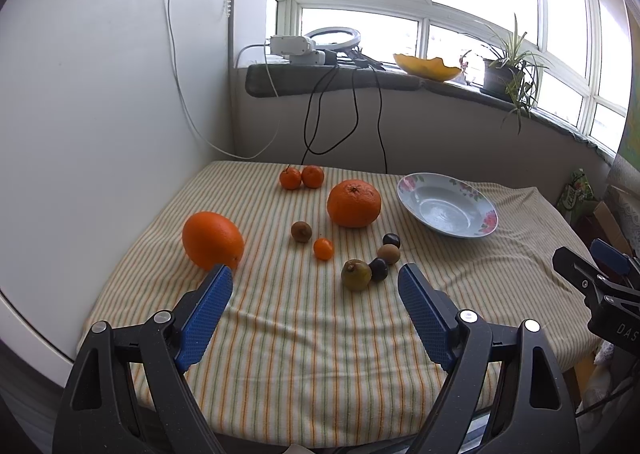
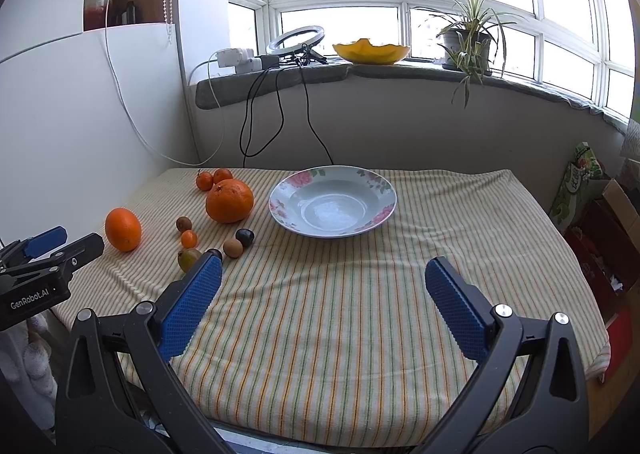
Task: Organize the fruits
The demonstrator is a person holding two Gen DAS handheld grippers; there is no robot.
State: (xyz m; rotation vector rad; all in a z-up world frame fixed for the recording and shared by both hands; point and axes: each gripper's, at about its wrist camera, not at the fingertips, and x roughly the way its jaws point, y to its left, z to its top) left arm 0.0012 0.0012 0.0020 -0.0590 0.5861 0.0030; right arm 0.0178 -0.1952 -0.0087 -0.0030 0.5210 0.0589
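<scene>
The left gripper (image 1: 314, 278) hovers above the near part of the striped cloth (image 1: 304, 342) with its blue pads spread wide and nothing between them. The right gripper (image 2: 322, 268) hangs likewise over the cloth further right, its jaws wide apart and empty, aimed toward the plate (image 2: 280, 190). The plate, white with pink flowers on its rim, sits empty on the far right part of the cloth. All the fruit lies on the cloth to the plate's left. A big mandarin (image 1: 354, 203) rests just beside the plate, apart from it. Behind it, near the far edge, two small tangerines (image 1: 301, 177) touch each other. An orange (image 1: 213, 240) sits alone at the left, well apart from the rest, partly behind the left gripper's left pad in the left wrist view. Between orange and mandarin lie a kiwi (image 1: 301, 231) and, just in front of it, a tiny tangerine (image 1: 323, 248). Nearer the plate is a cluster: a dark plum (image 1: 391, 240), a second kiwi (image 1: 388, 253) touching it, another plum (image 1: 378, 269) and a greenish pear (image 1: 355, 275) pressed against that plum. On the sill beyond stand a potted plant (image 2: 466, 40), a yellow bowl (image 2: 371, 51) and a ring light (image 2: 297, 39).
</scene>
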